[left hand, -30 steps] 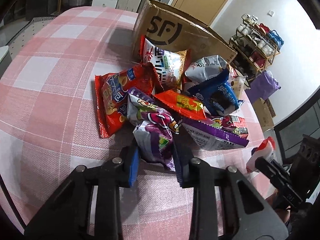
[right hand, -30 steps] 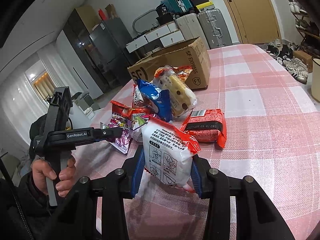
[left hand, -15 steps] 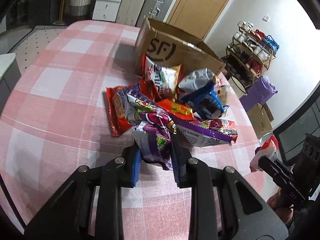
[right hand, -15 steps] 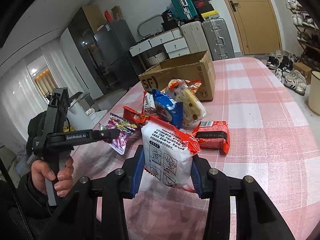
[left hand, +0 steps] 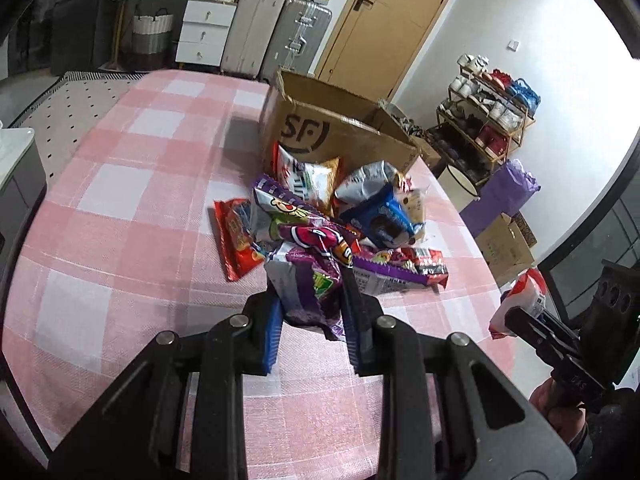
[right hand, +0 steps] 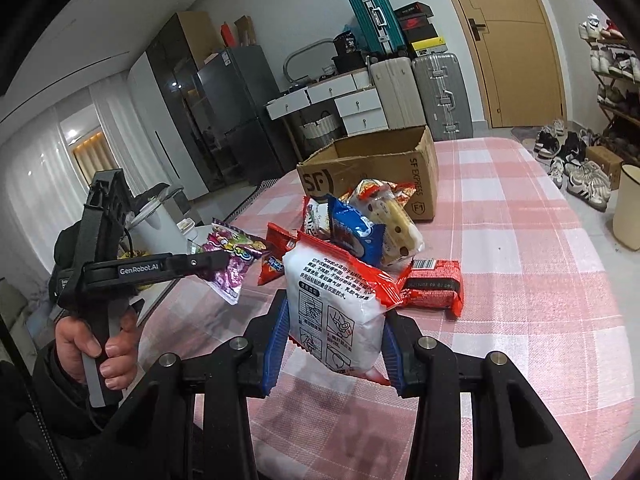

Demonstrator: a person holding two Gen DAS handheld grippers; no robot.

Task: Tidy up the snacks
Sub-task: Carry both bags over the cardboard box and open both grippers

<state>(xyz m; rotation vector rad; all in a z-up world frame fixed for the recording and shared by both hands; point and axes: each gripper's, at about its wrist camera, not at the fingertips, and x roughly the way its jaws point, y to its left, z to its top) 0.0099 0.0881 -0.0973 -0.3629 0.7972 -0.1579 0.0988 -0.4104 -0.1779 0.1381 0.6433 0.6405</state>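
My left gripper (left hand: 310, 320) is shut on a purple snack bag (left hand: 308, 264) and holds it up off the pink checked table (left hand: 120, 200). From the right wrist view the same purple snack bag (right hand: 232, 260) hangs in the air at the left gripper (right hand: 216, 262). My right gripper (right hand: 334, 344) is shut on a white and red packet (right hand: 340, 304), also lifted; in the left wrist view that white and red packet (left hand: 520, 300) shows at the far right. A pile of snacks (left hand: 360, 208) lies before an open cardboard box (left hand: 332, 128).
A flat red packet (right hand: 434, 284) lies on the cloth right of the pile. A hand (right hand: 96, 344) grips the left tool's handle. Suitcases (right hand: 416, 92), drawers and a shoe rack (left hand: 488, 116) stand beyond the table.
Both grippers have risen with their packets; the purple bag has lifted off the pile and the table now sits lower and farther in both views.
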